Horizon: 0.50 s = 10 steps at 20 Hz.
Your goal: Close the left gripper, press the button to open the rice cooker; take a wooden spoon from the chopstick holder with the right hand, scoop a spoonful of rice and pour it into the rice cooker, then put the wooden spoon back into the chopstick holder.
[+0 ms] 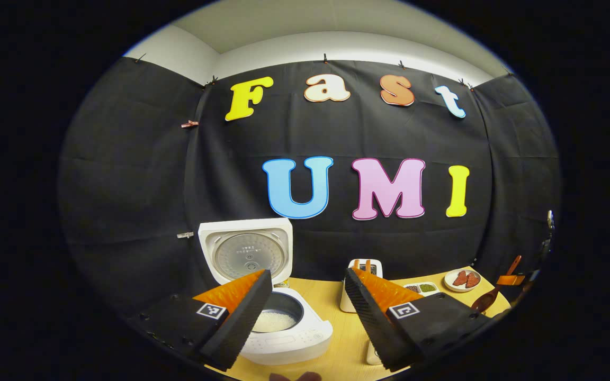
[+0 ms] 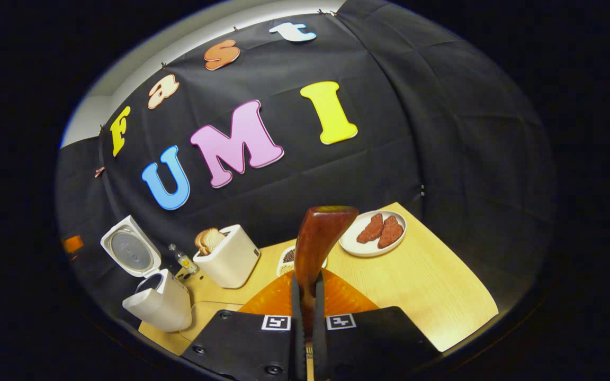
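Rice cooker (image 1: 284, 323): we see a white, rounded-square body at 6 o'clock in the left gripper view, its lid (image 1: 247, 253) standing upright behind it. The lid's underside is a dull metal disc with a ribbed rim. The dark round inner pot holds a pale layer of rice (image 1: 274, 319).

Left gripper (image 1: 307, 312): we see its two wedge-shaped fingers spread wide, nothing between them. Each carries a ridged pad and a square marker. The left finger overlaps the cooker's near-left edge in the picture; we cannot tell whether it touches.

Right gripper (image 2: 305, 317): we see it pointing forward over the table, its fingers drawn narrow and pressing on both sides of the spoon's handle.

Wooden spoon (image 2: 322, 241): glossy reddish-brown wood, rising toward 12 o'clock from the right gripper's fingers in the right gripper view, its broad rounded bowl uppermost. In the left gripper view it appears small at 4 o'clock, beside the far gripper.

Table (image 2: 432, 296): light wood with a fine straight grain.

Toaster (image 2: 231, 256): a white, smooth, boxy shell at 9 o'clock from the spoon, with bread slices standing in its slot.

Plate (image 2: 373, 233): round and white, at 2 o'clock from the spoon, bearing two reddish-brown pieces.

Divided dish (image 1: 422, 288): a small white tray holding dark and green grains, just left of the plate.

Bottle (image 2: 182, 258): small, clear, between cooker and toaster.
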### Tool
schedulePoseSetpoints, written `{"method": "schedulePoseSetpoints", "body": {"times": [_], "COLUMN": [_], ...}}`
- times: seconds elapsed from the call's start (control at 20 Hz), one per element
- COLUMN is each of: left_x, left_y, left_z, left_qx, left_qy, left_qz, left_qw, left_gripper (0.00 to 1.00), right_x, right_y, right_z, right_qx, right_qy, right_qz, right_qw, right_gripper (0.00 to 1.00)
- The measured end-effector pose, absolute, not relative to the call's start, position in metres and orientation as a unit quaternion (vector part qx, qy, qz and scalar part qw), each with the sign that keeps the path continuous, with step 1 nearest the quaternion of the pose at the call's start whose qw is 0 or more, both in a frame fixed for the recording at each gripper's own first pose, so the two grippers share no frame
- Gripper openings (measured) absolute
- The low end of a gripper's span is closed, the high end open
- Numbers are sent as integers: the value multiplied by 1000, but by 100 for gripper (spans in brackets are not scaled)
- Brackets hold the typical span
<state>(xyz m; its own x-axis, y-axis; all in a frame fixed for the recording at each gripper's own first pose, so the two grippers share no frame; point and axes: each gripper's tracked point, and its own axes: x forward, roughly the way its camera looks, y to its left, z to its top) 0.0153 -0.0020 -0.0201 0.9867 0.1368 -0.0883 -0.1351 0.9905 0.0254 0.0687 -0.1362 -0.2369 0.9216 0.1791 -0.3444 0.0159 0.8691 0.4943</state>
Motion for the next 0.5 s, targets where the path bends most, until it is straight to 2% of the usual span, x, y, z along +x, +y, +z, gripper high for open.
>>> {"method": "schedulePoseSetpoints", "body": {"times": [0.3,0.5], "left_x": [19,17], "left_y": [36,63], "left_z": [-28,-33], "left_qx": [-1,8], "left_qy": [47,45], "left_qz": [37,25], "left_qw": [998,999], "left_gripper": [96,96], "right_x": [58,52], "right_y": [-71,1], "right_z": [-169,-180], "right_qx": [194,125], "right_qy": [147,165], "right_qz": [64,98], "right_qw": [968,974], "right_gripper": [10,10]}}
